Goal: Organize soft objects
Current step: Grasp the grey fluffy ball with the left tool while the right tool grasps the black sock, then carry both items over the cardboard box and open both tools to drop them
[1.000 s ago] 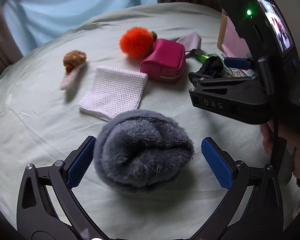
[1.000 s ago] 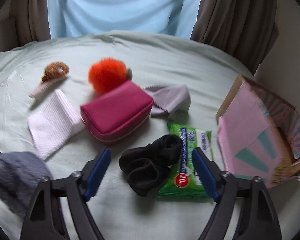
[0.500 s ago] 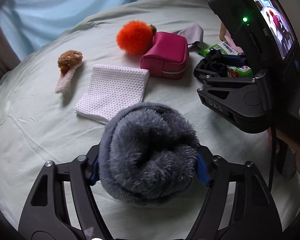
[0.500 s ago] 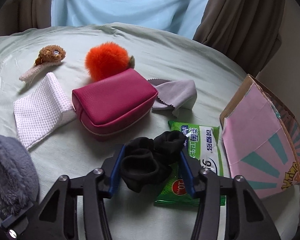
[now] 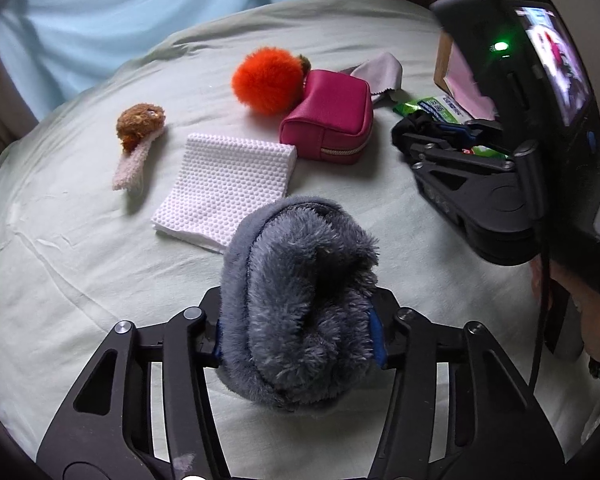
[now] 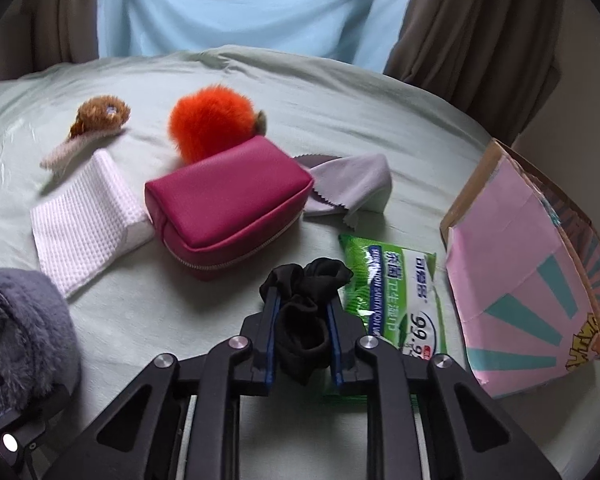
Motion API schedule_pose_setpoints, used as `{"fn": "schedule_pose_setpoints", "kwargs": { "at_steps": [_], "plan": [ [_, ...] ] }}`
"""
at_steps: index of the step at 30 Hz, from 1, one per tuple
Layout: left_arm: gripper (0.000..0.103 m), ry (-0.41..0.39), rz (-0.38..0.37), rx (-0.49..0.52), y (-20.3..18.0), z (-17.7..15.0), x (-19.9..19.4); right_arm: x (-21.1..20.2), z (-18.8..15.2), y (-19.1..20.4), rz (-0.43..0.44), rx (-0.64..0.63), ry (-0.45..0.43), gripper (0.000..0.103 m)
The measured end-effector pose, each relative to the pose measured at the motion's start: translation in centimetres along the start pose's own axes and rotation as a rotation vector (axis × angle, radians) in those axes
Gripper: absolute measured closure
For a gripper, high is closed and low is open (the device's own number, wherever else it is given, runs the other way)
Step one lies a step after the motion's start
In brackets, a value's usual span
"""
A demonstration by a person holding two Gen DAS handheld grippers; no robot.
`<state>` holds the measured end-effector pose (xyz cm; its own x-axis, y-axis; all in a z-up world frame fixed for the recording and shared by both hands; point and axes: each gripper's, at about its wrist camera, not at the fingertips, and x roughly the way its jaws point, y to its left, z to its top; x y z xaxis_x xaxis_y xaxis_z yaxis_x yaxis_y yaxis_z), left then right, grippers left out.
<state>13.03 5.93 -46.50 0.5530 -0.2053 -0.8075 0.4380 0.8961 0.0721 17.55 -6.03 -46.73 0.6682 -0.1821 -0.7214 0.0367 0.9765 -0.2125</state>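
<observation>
My left gripper (image 5: 298, 340) is shut on a grey furry hat (image 5: 300, 304) and holds it just above the pale green bedsheet (image 5: 80, 280). The hat also shows at the lower left of the right wrist view (image 6: 20, 336). My right gripper (image 6: 302, 332) is shut on a black sock bundle (image 6: 304, 312), beside a green wet-wipes pack (image 6: 396, 300). In the left wrist view the right gripper (image 5: 440, 136) is at the right, with the sock bundle (image 5: 404, 130) at its tips.
On the sheet lie a magenta pouch (image 6: 228, 208), an orange pompom (image 6: 212, 120), a white waffle cloth (image 6: 80, 224), a brown plush toy (image 6: 96, 120) and a grey wipe cloth (image 6: 352, 184). A pink and teal cardboard box (image 6: 532, 280) stands at the right.
Both grippers have closed: the left on the grey hat, the right on the black sock bundle. Both objects are squeezed narrower and slightly lifted.
</observation>
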Motion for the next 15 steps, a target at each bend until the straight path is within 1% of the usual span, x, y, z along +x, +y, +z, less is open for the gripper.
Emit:
{"fn": "schedule_pose_setpoints", "kwargs": {
  "at_steps": [5,9,12,15],
  "plan": [
    [0.056,-0.015,0.008,-0.024,0.6,0.9,-1.5,-1.6,0.7,-0.9,0.01,0.031,-0.004,0.085],
    [0.056,-0.035,0.013,-0.045,0.8,2.3,-3.5,-4.6,2.1,-1.7,0.014,0.049,-0.02,0.085],
    [0.056,-0.055,0.016,-0.065,1.0,4.2,-5.6,-7.1,3.6,-2.8,0.021,0.067,-0.027,0.085],
    [0.056,-0.07,0.011,-0.07,0.9,6.8,-8.2,-10.3,5.4,-4.0,0.034,0.089,-0.036,0.085]
  ]
}}
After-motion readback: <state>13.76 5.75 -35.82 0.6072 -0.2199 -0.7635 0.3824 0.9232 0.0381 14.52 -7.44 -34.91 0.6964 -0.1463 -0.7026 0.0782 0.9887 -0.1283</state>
